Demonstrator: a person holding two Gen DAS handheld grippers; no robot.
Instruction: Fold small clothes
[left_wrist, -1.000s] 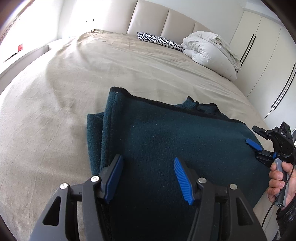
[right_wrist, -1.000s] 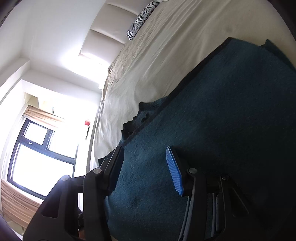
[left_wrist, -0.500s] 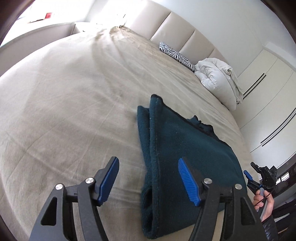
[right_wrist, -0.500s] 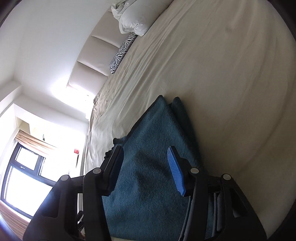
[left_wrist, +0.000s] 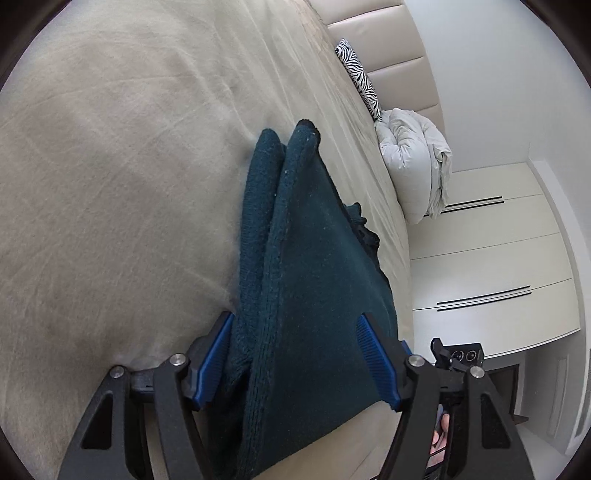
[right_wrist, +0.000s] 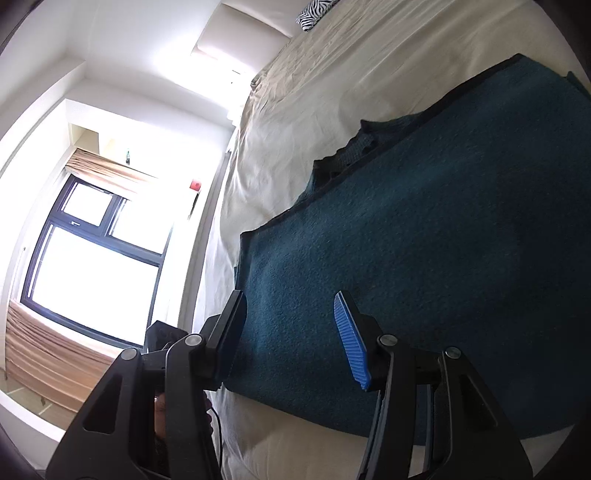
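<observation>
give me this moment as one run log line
left tool: open, just widened, astride folded edge of teal garment | right tool: open above it | bed: garment folded

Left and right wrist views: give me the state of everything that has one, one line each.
Teal garment: folded in layers, flat on the bed.
Left gripper: jaws have just been opening, straddling the garment's folded edge, not clamped.
Right gripper: open over the garment's near edge, nothing held.
White duvet: bunched up by the headboard.
Wardrobe doors: closed.
Window blind: raised.
</observation>
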